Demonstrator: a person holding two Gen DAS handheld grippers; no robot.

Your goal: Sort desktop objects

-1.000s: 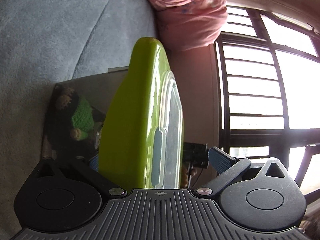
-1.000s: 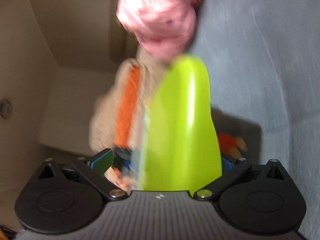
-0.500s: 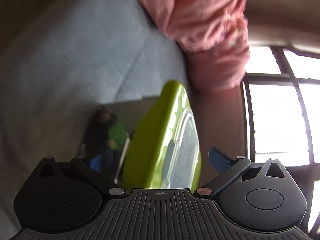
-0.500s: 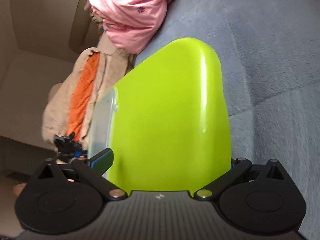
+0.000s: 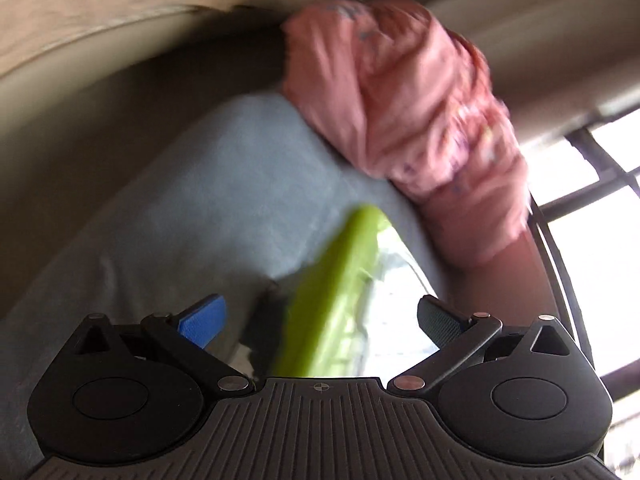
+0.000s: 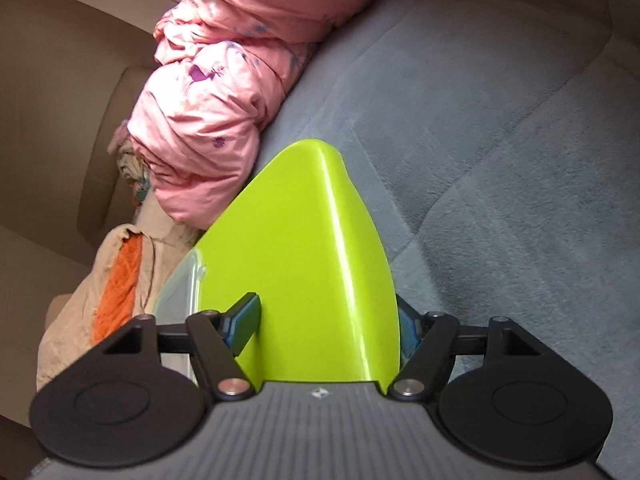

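While closing on green box [image 6: 304, 272], right gripper [image 6: 326, 322] pads touching both sides, above grey sofa [image 6: 500, 160]. Left gripper [image 5: 320, 316] spread open, box [image 5: 332, 292] between, untouched. Pink bundle [image 6: 224, 92] far left.

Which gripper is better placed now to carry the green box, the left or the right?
Probably the right. The right gripper is closing with its pads on both sides of the green box. The left gripper stands open, touching nothing, the box loose between its fingers.
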